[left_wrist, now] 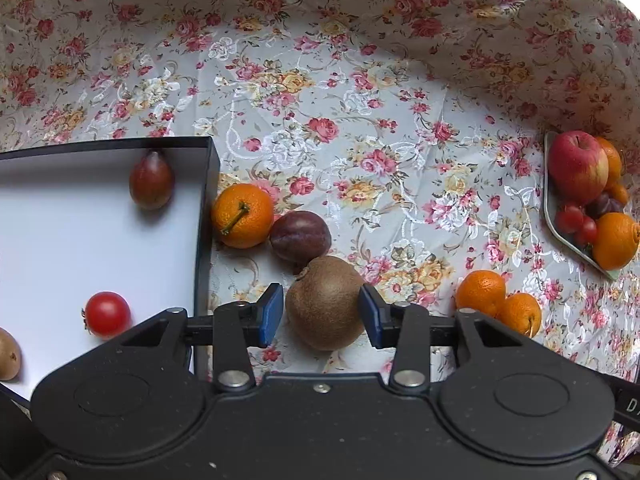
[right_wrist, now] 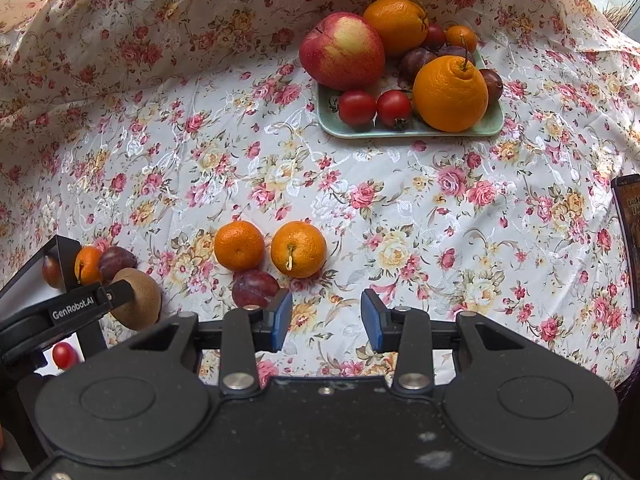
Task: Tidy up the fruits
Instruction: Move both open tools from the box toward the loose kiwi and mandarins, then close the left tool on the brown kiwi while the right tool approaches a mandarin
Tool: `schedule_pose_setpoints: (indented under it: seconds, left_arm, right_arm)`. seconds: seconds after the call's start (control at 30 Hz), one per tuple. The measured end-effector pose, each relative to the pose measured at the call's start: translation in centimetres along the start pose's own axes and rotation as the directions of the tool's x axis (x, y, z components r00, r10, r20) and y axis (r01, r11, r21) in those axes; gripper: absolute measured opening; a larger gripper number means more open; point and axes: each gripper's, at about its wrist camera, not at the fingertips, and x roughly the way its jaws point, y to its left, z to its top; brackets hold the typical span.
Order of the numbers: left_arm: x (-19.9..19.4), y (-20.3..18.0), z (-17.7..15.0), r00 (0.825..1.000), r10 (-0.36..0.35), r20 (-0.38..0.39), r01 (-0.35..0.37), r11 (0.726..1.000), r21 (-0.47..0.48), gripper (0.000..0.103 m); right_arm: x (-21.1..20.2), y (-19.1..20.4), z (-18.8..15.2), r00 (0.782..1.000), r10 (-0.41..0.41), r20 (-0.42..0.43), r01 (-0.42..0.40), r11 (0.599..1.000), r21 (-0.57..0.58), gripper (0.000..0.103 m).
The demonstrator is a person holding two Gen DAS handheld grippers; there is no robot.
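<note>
Box (left_wrist: 100,240) holds few fruits; several loose on cloth. Left gripper (left_wrist: 322,314) straddles kiwi (left_wrist: 326,304) (contact unclear); right gripper (right_wrist: 326,320) spread, empty.

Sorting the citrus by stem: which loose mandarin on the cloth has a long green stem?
The mandarin touching the black box beside the plum; the pair of mandarins further right lacks one.
</note>
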Motion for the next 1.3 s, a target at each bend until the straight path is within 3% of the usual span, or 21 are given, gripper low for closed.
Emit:
schedule_pose_setpoints:
  seconds: [0.03,0.1,0.17,0.23,0.27,0.33,0.4,0.5,0.6,0.7,0.87,1.03,1.3]
  left_arm:
    - [0.2,-0.4,-0.1,1.000,0.013,0.000,-0.013,1.000,0.001,0.055]
    - [0.2,-1.6,-0.4,0.999,0.040,0.029,-0.042,0.998,0.049,0.056]
    - [-0.5,-3.0,-0.7,0.997,0.025,0.078,-0.034,0.991,0.128,0.056]
    - [-1.5,-4.2,-0.9,0.994,-0.056,0.091,0.037,0.979,0.202,0.056]
    - [-1.9,-4.7,-0.9,0.988,-0.134,0.071,0.114,0.966,0.230,0.055]
    - [-2.4,-4.9,-0.8,0.959,-0.284,0.005,0.276,0.934,0.229,0.055]
    - [-2.7,-5.2,-0.7,0.936,-0.352,-0.021,0.348,0.912,0.216,0.055]
    - [-3.2,-5.6,-0.5,0.957,-0.289,0.023,0.274,0.929,0.249,0.055]
    - [-2.7,-5.2,0.0,0.984,-0.163,0.068,0.141,0.956,0.256,0.055]
    - [-1.9,-4.6,0.5,0.993,-0.108,0.051,0.093,0.966,0.240,0.055]
    - [-1.0,-4.3,0.6,0.996,-0.091,-0.005,0.089,0.970,0.228,0.055]
    - [-0.8,-4.7,0.7,0.998,-0.065,0.001,0.062,0.966,0.251,0.055]
    - [-0.1,-4.9,0.8,0.988,-0.136,-0.074,0.150,0.961,0.233,0.055]
  right_arm:
    - [0.2,-0.1,0.1,1.000,0.002,-0.004,-0.002,1.000,0.004,0.040]
    - [0.3,-0.2,0.3,1.000,0.000,-0.006,0.000,1.000,0.015,0.040]
    - [0.4,-0.5,0.5,1.000,-0.005,-0.001,0.005,1.000,0.027,0.040]
    - [0.5,-0.8,0.7,1.000,-0.008,0.000,0.008,0.999,0.036,0.040]
    - [0.6,-1.0,0.8,1.000,-0.013,0.000,0.013,0.999,0.042,0.040]
    - [0.7,-1.4,1.1,1.000,-0.022,0.001,0.022,0.998,0.058,0.040]
    - [0.8,-1.7,1.3,1.000,-0.024,0.003,0.024,0.997,0.073,0.040]
    - [1.1,-2.1,1.8,1.000,-0.029,0.001,0.029,0.995,0.093,0.040]
    - [1.4,-2.2,2.1,1.000,-0.027,-0.006,0.027,0.995,0.100,0.040]
    - [1.9,-1.8,2.4,1.000,-0.019,-0.017,0.020,0.995,0.096,0.040]
    - [2.6,-1.0,2.6,0.999,-0.016,-0.032,0.018,0.997,0.074,0.040]
    - [3.1,-0.5,2.9,0.999,-0.015,-0.041,0.018,0.998,0.062,0.040]
    - [3.8,-0.1,3.2,0.998,0.004,-0.060,0.001,0.997,0.071,0.040]
